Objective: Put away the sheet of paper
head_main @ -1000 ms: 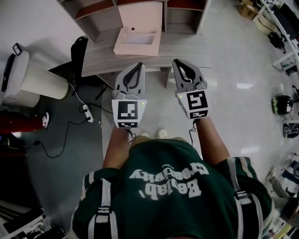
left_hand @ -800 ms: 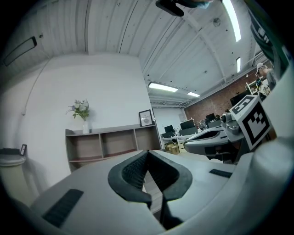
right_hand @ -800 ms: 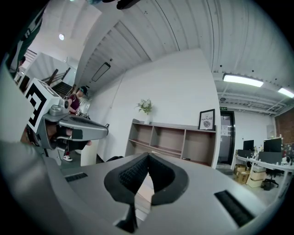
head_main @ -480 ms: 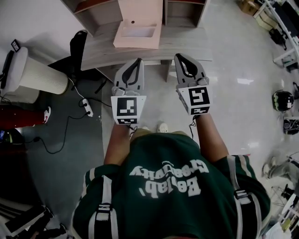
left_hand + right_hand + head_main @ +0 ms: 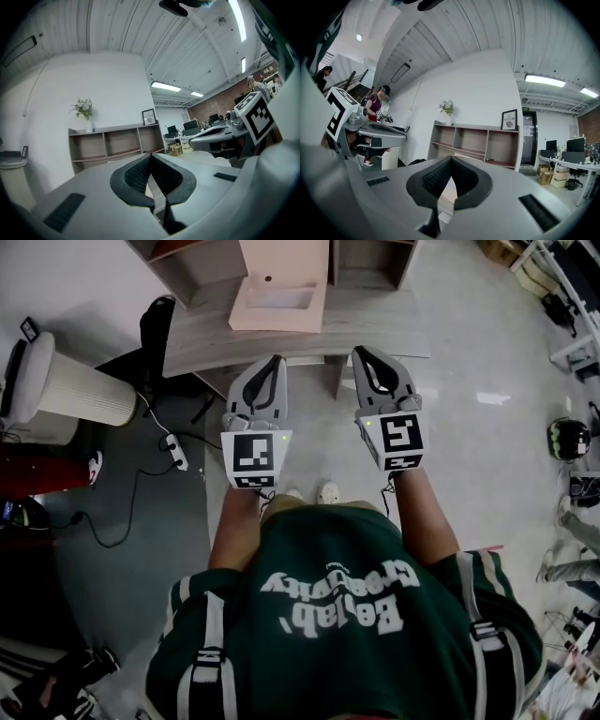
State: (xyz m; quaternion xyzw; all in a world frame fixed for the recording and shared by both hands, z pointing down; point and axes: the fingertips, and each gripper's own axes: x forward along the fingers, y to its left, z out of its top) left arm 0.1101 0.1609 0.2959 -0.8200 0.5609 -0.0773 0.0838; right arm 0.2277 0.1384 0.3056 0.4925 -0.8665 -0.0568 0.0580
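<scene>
- an open office with a glossy pale floor; a grey wood-grain table (image 5: 375, 329) stands in front of a low brown open shelf unit (image 5: 187, 273).
- a pale pink open cardboard box (image 5: 277, 322) sits on the table, probably as the place for storing things.
- the sheet of paper is not clearly visible; a paler patch (image 5: 278, 298) inside the box may be it, so it looks already stowed.
- the left gripper (image 5: 275, 360) and right gripper (image 5: 361, 351) both have their jaws pressed together on nothing, and are held side by side short of the table, apparently idle.
</scene>
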